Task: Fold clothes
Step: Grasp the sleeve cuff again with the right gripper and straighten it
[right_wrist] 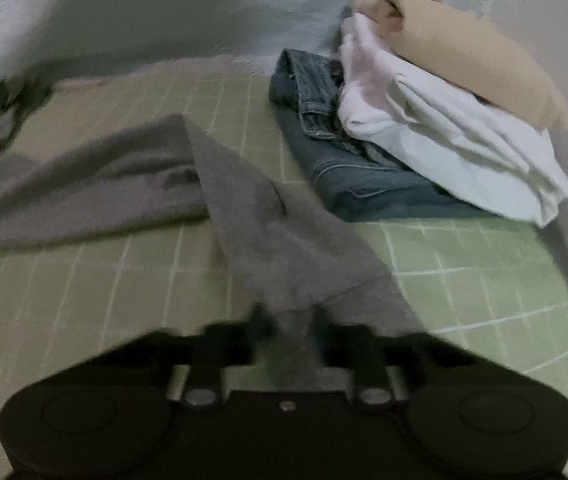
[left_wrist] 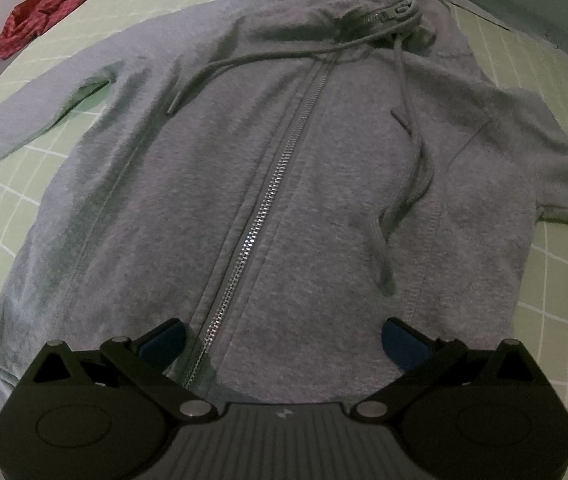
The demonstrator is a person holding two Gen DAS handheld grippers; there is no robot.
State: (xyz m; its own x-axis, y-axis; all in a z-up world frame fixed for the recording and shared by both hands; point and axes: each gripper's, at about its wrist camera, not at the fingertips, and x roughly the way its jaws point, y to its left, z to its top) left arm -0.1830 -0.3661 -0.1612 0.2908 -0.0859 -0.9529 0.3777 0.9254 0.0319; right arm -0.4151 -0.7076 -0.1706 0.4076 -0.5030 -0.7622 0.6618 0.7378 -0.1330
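A grey zip hoodie [left_wrist: 268, 168] lies flat, front up, on the green gridded mat [left_wrist: 12, 184], zipper closed and drawstrings loose across the chest. My left gripper [left_wrist: 284, 340] hovers over the hem near the zipper, open, with nothing between its blue pads. In the right wrist view the hoodie's grey sleeve [right_wrist: 268, 240] runs from the body at left down into my right gripper [right_wrist: 290, 326]. That gripper's jaws are closed on the cuff end of the sleeve; the picture is blurred there.
A red garment [left_wrist: 48, 8] lies at the mat's far left corner. At the far right sits a pile: folded jeans [right_wrist: 348, 176], a white garment [right_wrist: 456, 136] and a tan one [right_wrist: 476, 56] on top. A pale wall stands behind.
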